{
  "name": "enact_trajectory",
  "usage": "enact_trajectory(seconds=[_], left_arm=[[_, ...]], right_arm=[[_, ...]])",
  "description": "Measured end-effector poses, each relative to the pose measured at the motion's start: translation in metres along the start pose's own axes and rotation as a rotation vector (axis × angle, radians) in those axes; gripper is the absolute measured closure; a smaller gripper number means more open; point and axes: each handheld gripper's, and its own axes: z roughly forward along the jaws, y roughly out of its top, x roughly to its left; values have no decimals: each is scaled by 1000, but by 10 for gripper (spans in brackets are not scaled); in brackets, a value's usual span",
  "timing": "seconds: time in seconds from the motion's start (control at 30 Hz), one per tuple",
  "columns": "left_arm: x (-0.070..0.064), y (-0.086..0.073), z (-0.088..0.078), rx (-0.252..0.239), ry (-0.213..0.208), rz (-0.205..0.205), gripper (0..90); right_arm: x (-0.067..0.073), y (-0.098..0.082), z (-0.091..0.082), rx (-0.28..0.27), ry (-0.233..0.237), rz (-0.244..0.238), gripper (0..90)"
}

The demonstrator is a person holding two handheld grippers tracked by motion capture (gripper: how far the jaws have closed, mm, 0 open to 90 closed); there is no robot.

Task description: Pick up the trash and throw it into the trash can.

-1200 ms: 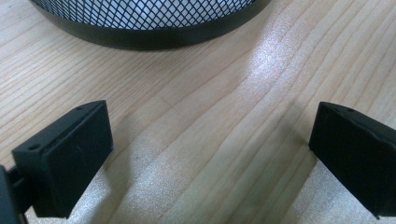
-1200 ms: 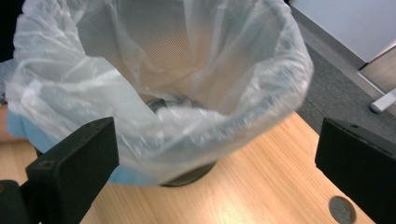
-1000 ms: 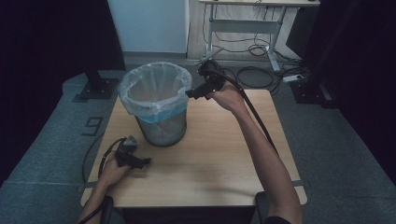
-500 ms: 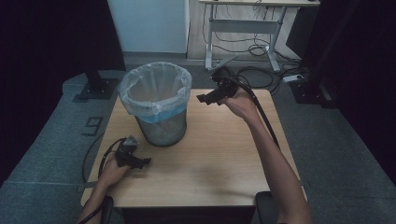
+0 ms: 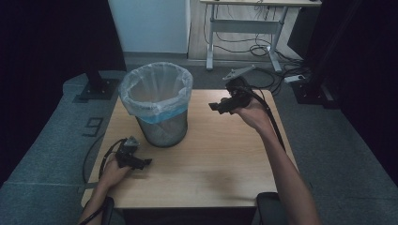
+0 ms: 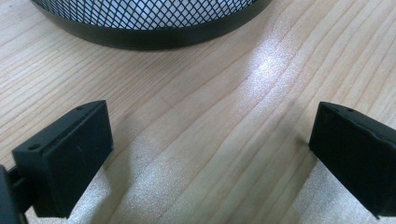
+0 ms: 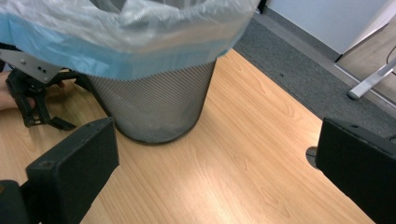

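A black mesh waste bin (image 5: 159, 117) with a clear, blue-edged liner stands on the back left of the wooden table (image 5: 220, 159). My left gripper (image 5: 143, 162) rests on the table just in front of the bin, jaws open and empty; its own view has the bin's base (image 6: 154, 23) close ahead and my left gripper (image 6: 205, 154) over bare wood. My right gripper (image 5: 217, 107) is held in the air to the right of the bin, pointing at it, open and empty. The right gripper view looks past my right gripper (image 7: 215, 172) at the bin (image 7: 154, 102) and the left gripper (image 7: 32, 102) beyond it.
The table's right half and front are bare wood. Grey carpet surrounds the table. A dark stand base (image 5: 96, 86) sits on the floor at the left. A white desk frame (image 5: 244, 28) and cables (image 5: 263, 47) lie behind.
My right gripper has moved right and a little back from the bin's rim. The left gripper and the bin have stayed put.
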Motion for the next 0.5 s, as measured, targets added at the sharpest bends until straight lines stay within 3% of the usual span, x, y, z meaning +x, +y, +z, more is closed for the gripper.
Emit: enact_trajectory(seconds=[0.5], left_arm=[[0, 0, 0, 4, 4, -1, 0]], right_arm=[[-6, -52, -11, -16, -43, 31, 0]])
